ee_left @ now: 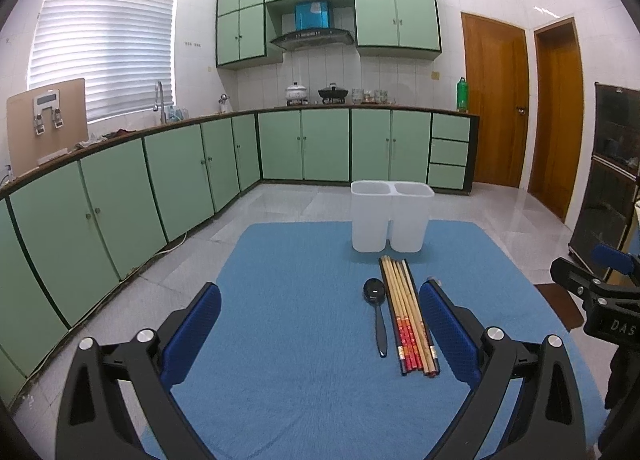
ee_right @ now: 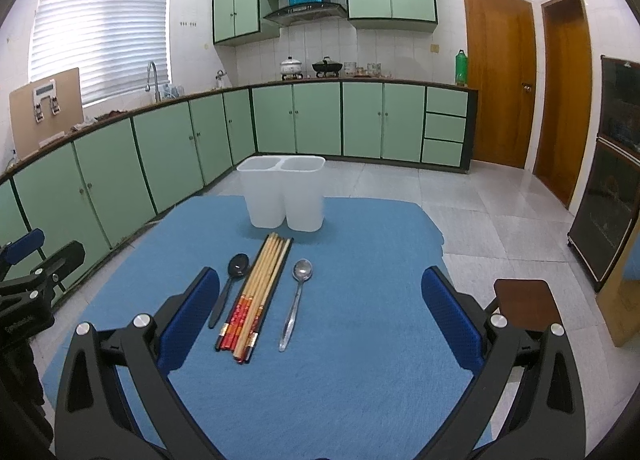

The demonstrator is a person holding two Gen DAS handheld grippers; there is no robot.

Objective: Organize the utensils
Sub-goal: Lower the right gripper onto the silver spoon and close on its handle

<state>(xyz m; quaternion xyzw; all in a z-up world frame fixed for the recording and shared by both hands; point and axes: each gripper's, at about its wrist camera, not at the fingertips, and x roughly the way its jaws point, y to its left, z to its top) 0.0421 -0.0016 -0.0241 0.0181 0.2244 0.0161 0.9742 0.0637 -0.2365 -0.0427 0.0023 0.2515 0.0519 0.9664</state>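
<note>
From the left wrist view the silver metal spoon (ee_right: 296, 302) was hidden behind that gripper's right blue pad, and both holder compartments' insides were hard to make out. The left gripper (ee_left: 320, 324) and right gripper (ee_right: 320, 312) hovered spread wide, holding nothing, over the blue table mat (ee_right: 352, 360). The bundle of wooden chopsticks (ee_right: 256, 292) lay between the black plastic spoon (ee_right: 229, 288) and the metal one, near the white two-compartment plastic holder (ee_right: 284, 196).

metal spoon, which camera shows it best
The right wrist view. There the metal spoon lies in full on the blue cloth, just right of the chopsticks, bowl to handle tip. In the left wrist view it is almost wholly hidden behind that gripper's right blue pad; only a sliver may peek above it.
</note>
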